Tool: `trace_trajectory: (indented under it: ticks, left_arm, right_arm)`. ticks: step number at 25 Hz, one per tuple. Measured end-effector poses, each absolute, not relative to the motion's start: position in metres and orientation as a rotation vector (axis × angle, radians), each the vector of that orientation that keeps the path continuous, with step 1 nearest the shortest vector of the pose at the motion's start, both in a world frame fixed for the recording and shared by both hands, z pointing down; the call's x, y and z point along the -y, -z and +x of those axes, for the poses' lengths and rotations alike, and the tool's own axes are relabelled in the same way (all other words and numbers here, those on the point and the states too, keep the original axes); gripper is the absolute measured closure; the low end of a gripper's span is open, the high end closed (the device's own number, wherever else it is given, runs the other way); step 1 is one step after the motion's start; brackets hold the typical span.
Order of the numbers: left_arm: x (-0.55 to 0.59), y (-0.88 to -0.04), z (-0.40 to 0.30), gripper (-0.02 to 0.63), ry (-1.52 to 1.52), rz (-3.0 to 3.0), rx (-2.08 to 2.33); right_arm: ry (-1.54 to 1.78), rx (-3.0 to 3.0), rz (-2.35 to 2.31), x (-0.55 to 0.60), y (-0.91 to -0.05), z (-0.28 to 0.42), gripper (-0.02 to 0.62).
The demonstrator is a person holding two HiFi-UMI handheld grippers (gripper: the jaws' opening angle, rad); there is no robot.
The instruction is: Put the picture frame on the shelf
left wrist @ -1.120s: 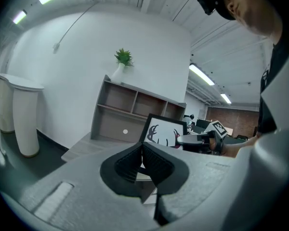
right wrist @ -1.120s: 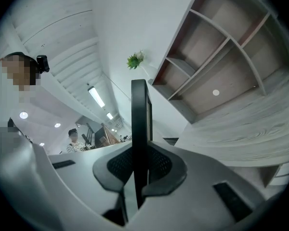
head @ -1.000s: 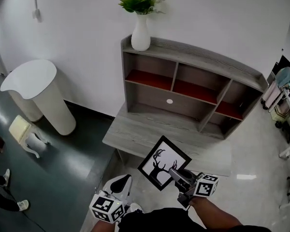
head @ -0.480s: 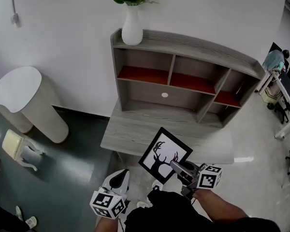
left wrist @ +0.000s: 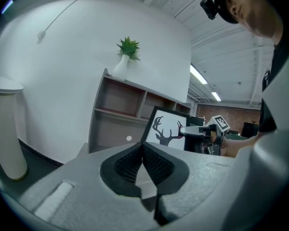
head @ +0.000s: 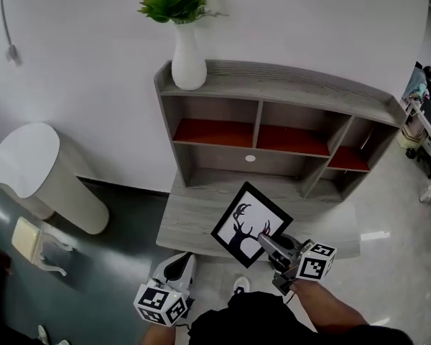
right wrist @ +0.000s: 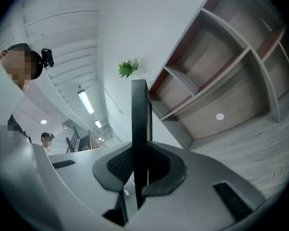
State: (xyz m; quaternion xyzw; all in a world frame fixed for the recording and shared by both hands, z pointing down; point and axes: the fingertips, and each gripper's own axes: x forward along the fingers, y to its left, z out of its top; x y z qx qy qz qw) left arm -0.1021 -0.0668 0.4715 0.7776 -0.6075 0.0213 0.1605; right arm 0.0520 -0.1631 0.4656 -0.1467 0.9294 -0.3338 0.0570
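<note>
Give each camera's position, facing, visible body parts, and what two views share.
Head view: on the person's head, facing steeply down at the grey wooden shelf unit; left gripper, right gripper, a forearm show.
Left gripper view: on the left gripper, facing the shelf unit; shut, empty jaws show.
Right gripper view: on the right gripper, facing the shelf unit; jaws clamp the black-framed deer picture edge-on.
Shared: head and left gripper views show the picture's face.

The shelf (head: 294, 81) stands at the back of the desk (head: 194, 218), against the wall, with the vase (head: 189, 67) on its top at the left end. The picture frame (head: 250, 223) is over the desk's front edge, before the shelf, clamped between the jaws of the right gripper (head: 264, 242). The left gripper (head: 181, 263) is to its lower left, apart from it, and a pedestal (head: 47, 175) stands on the floor left of the desk.
</note>
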Motion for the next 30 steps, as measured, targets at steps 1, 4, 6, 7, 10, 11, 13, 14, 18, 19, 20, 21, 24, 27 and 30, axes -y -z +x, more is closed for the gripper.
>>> trace_trajectory:
  ticks: [1,4,6,7,10,11,13,14,18,19,20,21,24,27,30]
  left_arm:
    - [0.078,-0.469,-0.106,0.597,-0.064,2.227,1.740]
    - [0.111,-0.462,-0.116,0.597,-0.073,2.237,1.760]
    - [0.130,-0.460,-0.121,0.597,-0.081,2.238,1.770]
    - [0.140,-0.459,-0.123,0.597,-0.085,2.240,1.774]
    - [0.166,-0.456,-0.126,0.597,-0.090,2.249,1.788]
    - [0.174,-0.455,-0.127,0.597,-0.088,2.250,1.793]
    - [0.186,-0.456,-0.126,0.597,-0.086,2.251,1.789]
    - [0.190,-0.457,-0.124,0.597,-0.093,2.254,1.777]
    - [0.200,-0.463,-0.121,0.597,-0.155,2.283,1.720]
    - [0.203,-0.464,-0.125,0.597,-0.158,2.283,1.714]
    - [0.206,-0.465,-0.129,0.597,-0.154,2.282,1.709]
    - [0.209,-0.465,-0.134,0.597,-0.152,2.285,1.701]
    - [0.216,-0.466,-0.148,0.597,-0.164,2.311,1.660]
    - [0.223,-0.459,-0.167,0.597,-0.163,2.340,1.622]
    - [0.231,-0.451,-0.189,0.597,-0.150,2.367,1.602]
  right_arm:
    - [0.990,-2.822,-0.441,0.172,-0.462,0.050,0.546]
    - [0.937,-2.831,-0.439,0.202,-0.455,0.045,0.546]
    - [0.923,-2.837,-0.444,0.220,-0.453,0.043,0.546]
    - [0.918,-2.839,-0.443,0.228,-0.452,0.043,0.546]
    - [0.894,-2.845,-0.424,0.252,-0.446,0.040,0.546]
    - [0.883,-2.846,-0.419,0.260,-0.445,0.039,0.546]
    - [0.866,-2.846,-0.419,0.276,-0.442,0.035,0.546]
    - [0.860,-2.844,-0.420,0.283,-0.440,0.033,0.546]
    - [0.846,-2.812,-0.412,0.302,-0.427,0.020,0.546]
    - [0.842,-2.803,-0.411,0.307,-0.423,0.016,0.546]
    - [0.838,-2.796,-0.411,0.312,-0.420,0.010,0.546]
    - [0.835,-2.792,-0.412,0.317,-0.417,0.004,0.546]
    - [0.835,-2.788,-0.437,0.332,-0.410,-0.016,0.546]
    - [0.808,-2.786,-0.512,0.351,-0.403,-0.035,0.546]
    - [0.780,-2.776,-0.580,0.371,-0.392,-0.055,0.546]
